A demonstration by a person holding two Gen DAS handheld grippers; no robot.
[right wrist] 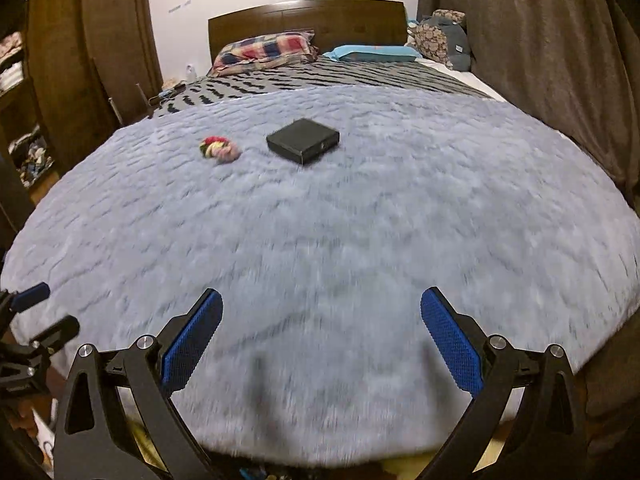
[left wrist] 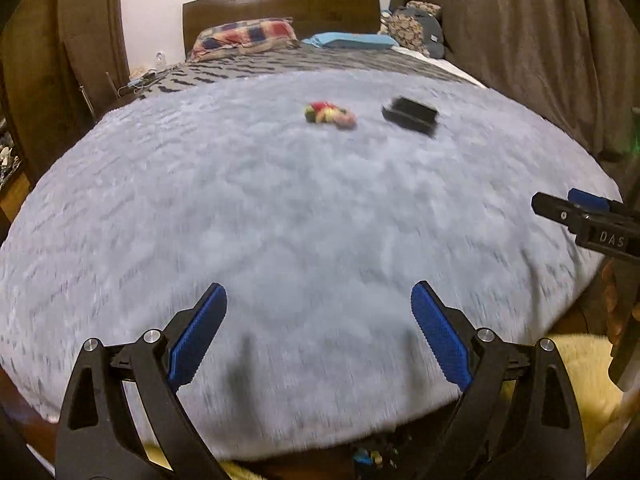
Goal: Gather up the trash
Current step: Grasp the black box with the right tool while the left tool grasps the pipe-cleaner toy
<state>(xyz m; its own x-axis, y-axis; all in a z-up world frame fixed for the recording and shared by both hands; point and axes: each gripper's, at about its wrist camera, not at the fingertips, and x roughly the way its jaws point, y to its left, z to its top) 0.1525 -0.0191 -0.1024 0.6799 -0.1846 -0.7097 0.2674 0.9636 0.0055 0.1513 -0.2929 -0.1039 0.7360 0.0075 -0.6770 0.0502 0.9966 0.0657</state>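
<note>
A small crumpled wad of red, yellow and pink wrappers [left wrist: 330, 115] [right wrist: 219, 149] lies far out on the fluffy grey blanket [left wrist: 280, 220] [right wrist: 340, 240]. Just to its right sits a flat black box [left wrist: 410, 114] [right wrist: 303, 140]. My left gripper [left wrist: 319, 300] hangs open over the blanket's near edge, nothing between its blue pads. My right gripper [right wrist: 321, 304] is open and empty too, well short of both objects. The right gripper's tips [left wrist: 568, 204] show at the right edge of the left wrist view; the left gripper's tips [right wrist: 44, 312] show at the lower left of the right wrist view.
The bed's far half has a dark patterned cover [left wrist: 320, 62], a plaid pillow [left wrist: 244, 36] and a blue pillow [left wrist: 352, 41] against a wooden headboard [right wrist: 308, 18]. Brown curtains [right wrist: 540, 48] hang along the right. Cluttered shelves [right wrist: 24, 120] stand left. Yellow fabric [left wrist: 576, 364] lies below the bed's near edge.
</note>
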